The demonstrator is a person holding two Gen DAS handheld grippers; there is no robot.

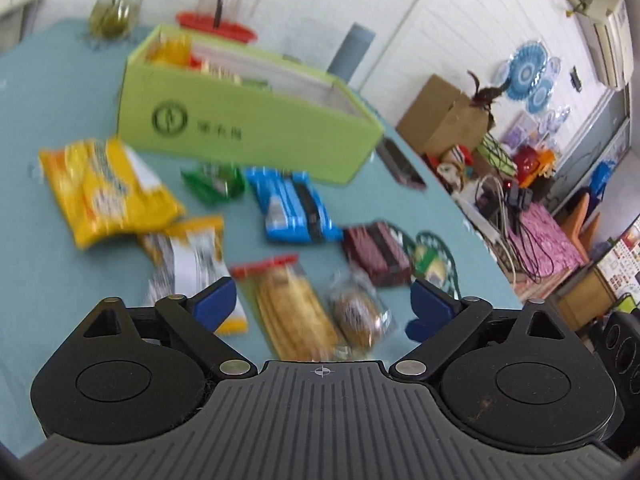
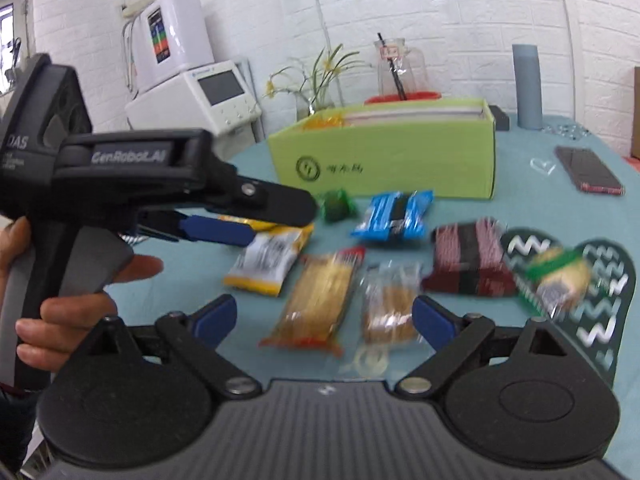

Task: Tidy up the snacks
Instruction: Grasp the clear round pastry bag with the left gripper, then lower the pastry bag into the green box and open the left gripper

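Loose snacks lie on the teal table in front of a green box (image 1: 248,136) that holds a few packets. My left gripper (image 1: 320,308) is open just above a cracker pack (image 1: 292,316) and a clear-wrapped cake (image 1: 356,316), gripping nothing. Farther off are a yellow bag (image 1: 108,188), a blue packet (image 1: 294,208) and a dark red packet (image 1: 376,254). My right gripper (image 2: 324,318) is open and empty over the same cracker pack (image 2: 320,300) and cake (image 2: 390,308). In the right wrist view a hand holds the left gripper (image 2: 244,234) over a yellow-white packet (image 2: 268,260).
A green patterned trivet (image 2: 600,320) at the right carries a wrapped snack (image 2: 560,276). A phone (image 2: 588,170), a grey cylinder (image 2: 527,86), a glass jar (image 2: 396,72) and a flower vase (image 2: 316,88) stand around the box (image 2: 384,160). White appliances (image 2: 192,92) sit beyond the table.
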